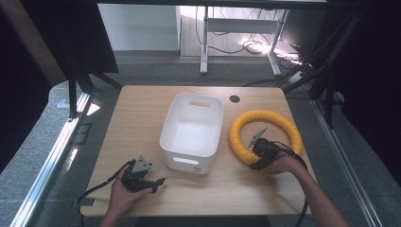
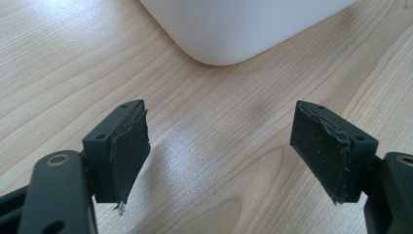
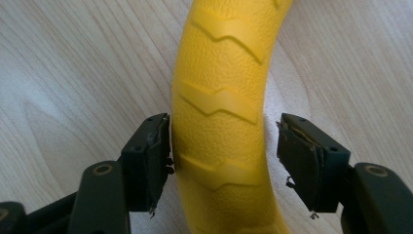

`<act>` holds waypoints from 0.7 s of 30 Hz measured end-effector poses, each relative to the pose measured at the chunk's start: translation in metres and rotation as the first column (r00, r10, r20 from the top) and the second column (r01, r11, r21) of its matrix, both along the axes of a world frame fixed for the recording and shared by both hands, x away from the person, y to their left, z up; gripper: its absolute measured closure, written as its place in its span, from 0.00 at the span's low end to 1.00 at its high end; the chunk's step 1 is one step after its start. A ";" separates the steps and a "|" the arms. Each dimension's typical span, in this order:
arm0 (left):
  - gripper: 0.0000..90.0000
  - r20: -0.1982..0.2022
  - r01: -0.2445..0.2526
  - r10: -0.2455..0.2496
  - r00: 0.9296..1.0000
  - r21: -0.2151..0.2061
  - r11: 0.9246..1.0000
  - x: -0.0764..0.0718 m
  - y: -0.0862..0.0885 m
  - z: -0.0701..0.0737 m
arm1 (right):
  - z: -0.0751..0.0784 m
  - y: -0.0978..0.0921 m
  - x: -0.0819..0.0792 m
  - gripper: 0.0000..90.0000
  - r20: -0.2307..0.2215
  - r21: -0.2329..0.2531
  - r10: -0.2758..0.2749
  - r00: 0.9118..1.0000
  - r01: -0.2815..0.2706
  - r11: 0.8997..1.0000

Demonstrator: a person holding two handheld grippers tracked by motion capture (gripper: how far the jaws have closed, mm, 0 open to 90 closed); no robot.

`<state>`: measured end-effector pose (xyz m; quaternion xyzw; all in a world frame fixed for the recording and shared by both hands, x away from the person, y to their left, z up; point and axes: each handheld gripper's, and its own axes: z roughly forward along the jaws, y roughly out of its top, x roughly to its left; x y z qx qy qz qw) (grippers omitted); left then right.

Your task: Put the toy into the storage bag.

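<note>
The yellow ring [image 1: 265,137] lies flat on the wooden table [image 1: 137,118], out at about three o'clock from the white bin [image 1: 192,131] that sits in the middle. The right gripper [image 1: 263,150] is on the ring's near-left arc, roughly the seven o'clock stretch of the hoop, and from the right gripper view the relation is plain: the ring's band [image 3: 221,112] runs straight up from six to twelve o'clock between the two jaws, so the jaws straddle it crosswise, one on the inner edge and one on the outer. The jaw at nine o'clock sits right against the rubber; the one at three o'clock stands just off it with a sliver of table showing between. So the gripper is spread about the band and not yet clamped — it would need to close only a little to take hold, I'd judge.

The left gripper [image 1: 142,178] rests low on the table near the bin's near-left corner, at about seven o'clock from the bin, well apart from the ring. Its jaws stand wide with nothing between them but bare wood, the bin's rounded corner [image 2: 229,44] lying ahead at twelve o'clock.

The right hand is plainly the nearer one — if the ring is bound for the bin, the carry goes toward nine o'clock.
</note>
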<state>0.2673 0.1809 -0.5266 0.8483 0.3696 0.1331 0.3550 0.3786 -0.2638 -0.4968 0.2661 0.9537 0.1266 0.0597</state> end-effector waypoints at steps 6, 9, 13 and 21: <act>0.24 -0.001 0.001 -0.001 1.000 0.003 1.000 0.000 0.000 -0.001 | -0.006 0.002 0.005 0.51 -0.044 -0.007 0.017 0.999 -0.017 1.000; 0.24 -0.002 0.001 -0.001 1.000 0.003 1.000 0.000 -0.001 -0.001 | -0.006 0.003 0.006 0.53 -0.055 -0.005 0.023 0.998 -0.024 1.000; 0.24 -0.004 0.002 -0.002 1.000 0.002 1.000 0.000 -0.001 -0.002 | -0.005 0.004 0.007 0.55 -0.066 -0.015 0.028 0.997 -0.029 0.999; 0.24 -0.003 -0.003 0.003 1.000 -0.002 1.000 0.001 -0.002 -0.002 | -0.003 0.001 0.007 0.56 -0.067 0.029 0.027 0.997 -0.025 0.999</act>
